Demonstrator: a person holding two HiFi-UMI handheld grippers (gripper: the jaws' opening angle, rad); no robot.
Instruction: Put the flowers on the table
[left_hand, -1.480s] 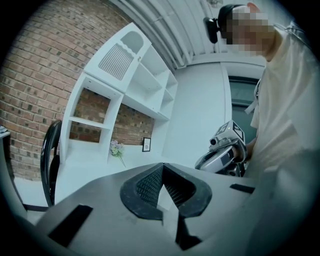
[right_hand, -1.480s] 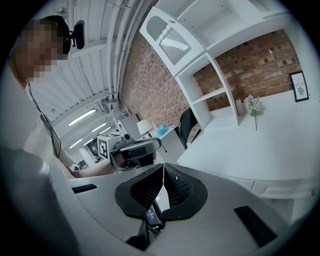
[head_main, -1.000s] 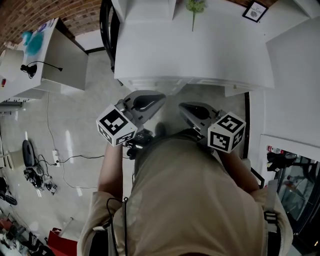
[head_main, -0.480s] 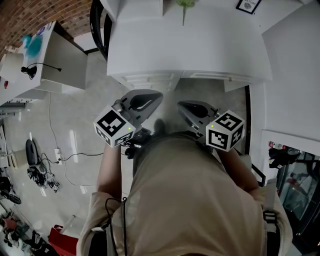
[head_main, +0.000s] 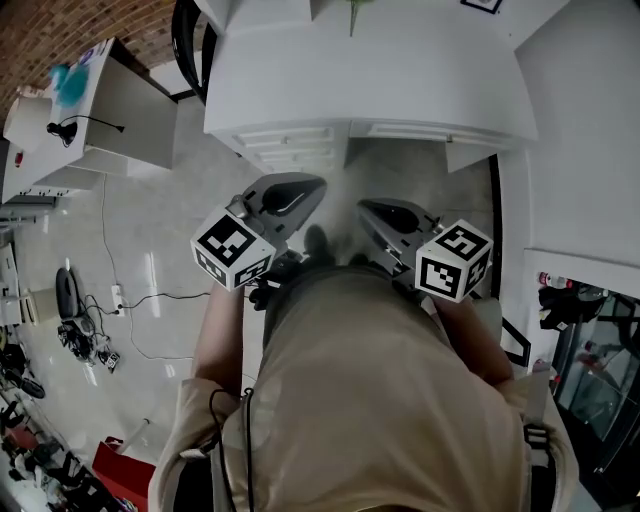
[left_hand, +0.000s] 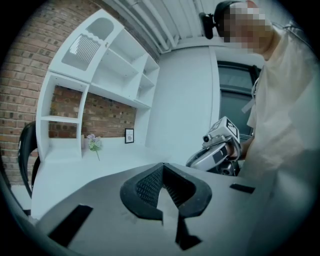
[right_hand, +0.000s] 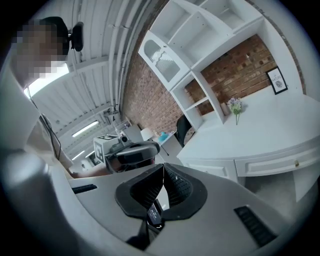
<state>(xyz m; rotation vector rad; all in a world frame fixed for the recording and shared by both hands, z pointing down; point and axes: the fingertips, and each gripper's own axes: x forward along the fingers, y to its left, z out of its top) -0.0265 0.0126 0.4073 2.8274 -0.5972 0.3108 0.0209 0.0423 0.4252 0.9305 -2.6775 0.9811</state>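
Count: 2 claws, 1 bunch of flowers, 1 frame, 1 chair, 2 benches.

Left claw: jaws clenched tight, nothing between them. Right claw: jaws pressed together as well, empty. The person holds both side by side at the waist, close to level. The tips point at the bench, short of its front edge, and touch nothing.

Flowers: on the bench top, far back, just beside the shelf upright, well ahead of both claws. Frame stands at the back, right of the flowers and apart from them.

Shelf rises off the back of the bench against a brick wall. Black chair sits at the bench's left end, ahead-left of the left claw.

In the way: a strip of floor, then the bench front edge with its drawers, lie between the claws and the flowers.

Second bench is well off left of the left claw, carrying a teal thing and a black cabled item. Cables trail on the floor left of the left claw.
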